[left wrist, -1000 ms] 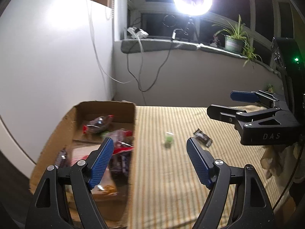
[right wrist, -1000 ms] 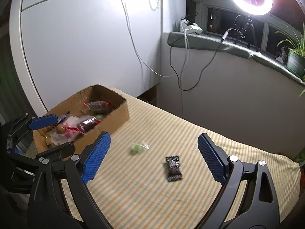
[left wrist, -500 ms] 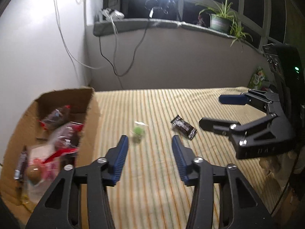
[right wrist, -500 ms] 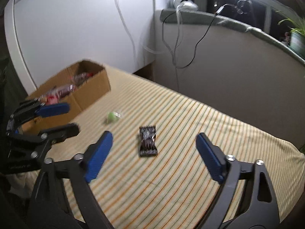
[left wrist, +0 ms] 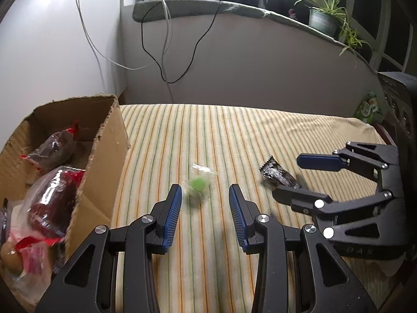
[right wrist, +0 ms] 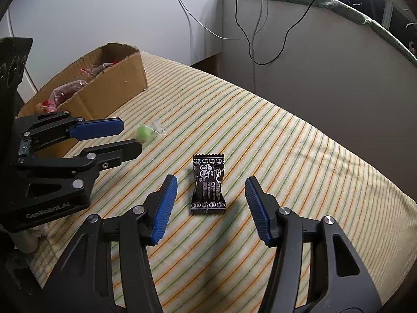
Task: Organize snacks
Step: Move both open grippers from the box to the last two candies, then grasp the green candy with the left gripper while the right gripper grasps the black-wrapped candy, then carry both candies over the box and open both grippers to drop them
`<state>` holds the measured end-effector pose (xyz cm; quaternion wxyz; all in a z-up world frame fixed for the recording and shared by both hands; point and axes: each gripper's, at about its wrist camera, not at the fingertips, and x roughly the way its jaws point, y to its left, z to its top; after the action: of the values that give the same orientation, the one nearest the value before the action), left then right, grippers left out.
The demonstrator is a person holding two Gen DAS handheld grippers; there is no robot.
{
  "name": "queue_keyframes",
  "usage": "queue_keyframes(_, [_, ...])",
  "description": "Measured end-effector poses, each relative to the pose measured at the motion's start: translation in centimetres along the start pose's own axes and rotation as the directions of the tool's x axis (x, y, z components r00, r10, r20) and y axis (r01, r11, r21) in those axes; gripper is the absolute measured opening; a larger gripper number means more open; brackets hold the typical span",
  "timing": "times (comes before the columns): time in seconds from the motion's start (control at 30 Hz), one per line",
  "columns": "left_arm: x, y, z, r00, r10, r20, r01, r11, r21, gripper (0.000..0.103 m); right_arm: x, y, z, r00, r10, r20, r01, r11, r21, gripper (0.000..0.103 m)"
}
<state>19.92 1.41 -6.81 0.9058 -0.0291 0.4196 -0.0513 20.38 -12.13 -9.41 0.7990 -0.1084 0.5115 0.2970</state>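
Note:
A green candy in a clear wrapper (left wrist: 198, 184) (right wrist: 144, 133) lies on the striped cloth. My left gripper (left wrist: 205, 195) (right wrist: 131, 137) hovers just short of it; its jaws are closing, the candy sits ahead between the tips, and the pads do not touch it. A black printed snack packet (right wrist: 208, 182) (left wrist: 278, 174) lies flat to the right. My right gripper (right wrist: 210, 182) (left wrist: 286, 177) straddles it with jaws closing and gaps on both sides. A cardboard box (left wrist: 109, 156) (right wrist: 117, 86) at the left holds several red-wrapped snacks (left wrist: 49, 195).
Cables (left wrist: 156, 60) hang down the wall behind the table from a padded ledge with a potted plant (left wrist: 323, 18). A green packet (left wrist: 368, 107) stands at the far right corner. The striped cloth (right wrist: 299, 156) drops off at its right edge.
Both grippers have sunk toward the cloth and narrowed their jaws. The left has come up to the green candy, the right down over the black packet.

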Motion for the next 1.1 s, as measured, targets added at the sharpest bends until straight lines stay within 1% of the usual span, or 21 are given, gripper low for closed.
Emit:
queue_keyframes(0.1, [0.9, -0.2, 0.1, 1.000, -0.001, -0.018, 0.001, 1.000, 0.010, 0.036, 0.5, 0.1, 0.1, 1.000, -0.004, -0.010, 0.004, 1.000, 0.002, 0.057])
queue_keyframes(0.13, [1.1, -0.2, 0.2, 1.000, -0.001, -0.025, 0.001, 1.000, 0.011, 0.034, 0.6, 0.1, 0.1, 1.000, -0.006, -0.013, 0.006, 1.000, 0.002, 0.053])
queue_keyframes(0.17, [1.4, -0.1, 0.3, 0.999, -0.004, -0.034, 0.004, 1.000, 0.009, 0.028, 0.8, 0.2, 0.1, 1.000, -0.009, -0.019, 0.009, 1.000, 0.002, 0.046])
queue_keyframes(0.3, [1.9, 0.0, 0.4, 0.999, -0.013, -0.051, 0.013, 1.000, 0.001, 0.022, 1.3, 0.3, 0.1, 1.000, -0.013, -0.026, 0.013, 1.000, 0.002, 0.043])
queue_keyframes(0.37, [1.9, -0.1, 0.4, 0.999, -0.013, -0.051, 0.013, 1.000, 0.003, 0.018, 1.3, 0.2, 0.1, 1.000, -0.018, -0.025, 0.018, 1.000, 0.005, 0.034])
queue_keyframes(0.4, [1.9, -0.1, 0.4, 0.999, -0.013, -0.050, 0.013, 1.000, 0.003, 0.017, 1.3, 0.1, 0.1, 1.000, -0.018, -0.024, 0.019, 1.000, 0.006, 0.032])
queue_keyframes(0.43, [1.9, -0.1, 0.3, 0.999, -0.014, -0.049, 0.014, 1.000, 0.002, 0.017, 1.3, 0.1, 0.2, 1.000, -0.018, -0.024, 0.019, 1.000, 0.007, 0.027])
queue_keyframes(0.63, [1.6, 0.0, 0.3, 0.999, -0.016, -0.041, 0.016, 1.000, 0.002, 0.015, 1.0, -0.2, -0.1, 1.000, -0.019, -0.018, 0.019, 1.000, 0.023, 0.026])
queue_keyframes(0.77, [1.4, -0.1, 0.3, 0.999, -0.019, -0.029, 0.020, 1.000, 0.007, 0.015, 0.1, -0.7, -0.5, 1.000, -0.022, -0.003, 0.023, 0.999, 0.042, 0.026])
queue_keyframes(1.1, [-1.4, -0.5, -0.2, 0.998, -0.053, 0.025, 0.053, 0.999, 0.006, 0.015, -2.9, -0.7, -0.7, 0.999, -0.031, 0.042, 0.028, 0.998, 0.061, 0.026])
